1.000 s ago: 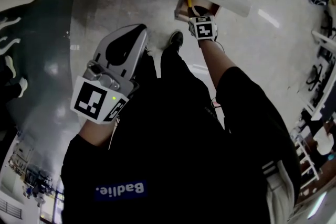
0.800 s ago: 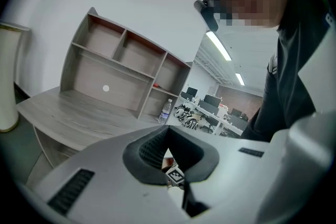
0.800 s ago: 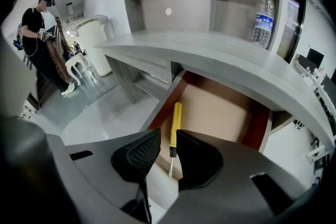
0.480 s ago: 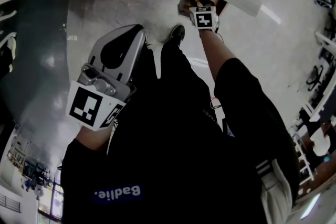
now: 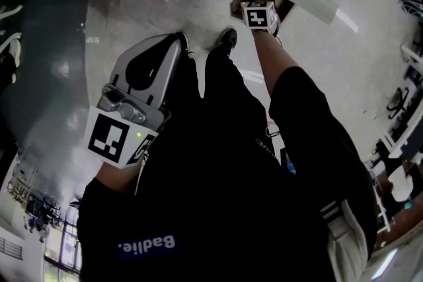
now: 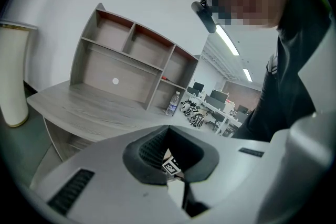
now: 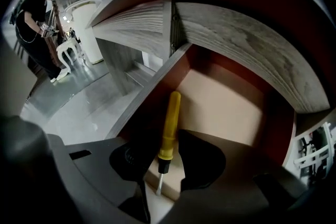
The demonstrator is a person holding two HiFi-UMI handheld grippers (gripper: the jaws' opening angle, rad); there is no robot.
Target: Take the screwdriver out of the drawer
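The right gripper (image 7: pixel 170 152) is reaching into the drawer (image 7: pixel 231 107). Its jaws have just been opening wide, so the yellow screwdriver (image 7: pixel 169 118) lying there fits between them, not squeezed yet. The left gripper (image 5: pixel 177 43) is hanging closed and empty, out of the way.

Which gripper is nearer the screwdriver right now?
Right. The right gripper, jaws just opened wider, straddles the screwdriver in the drawer; the left gripper hangs by the person's leg.

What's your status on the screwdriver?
Left gripper shut, empty. Right gripper open, jaws just widened, yellow-handled screwdriver between them, ungripped. It lies flat in open wooden drawer. Nothing in the way.
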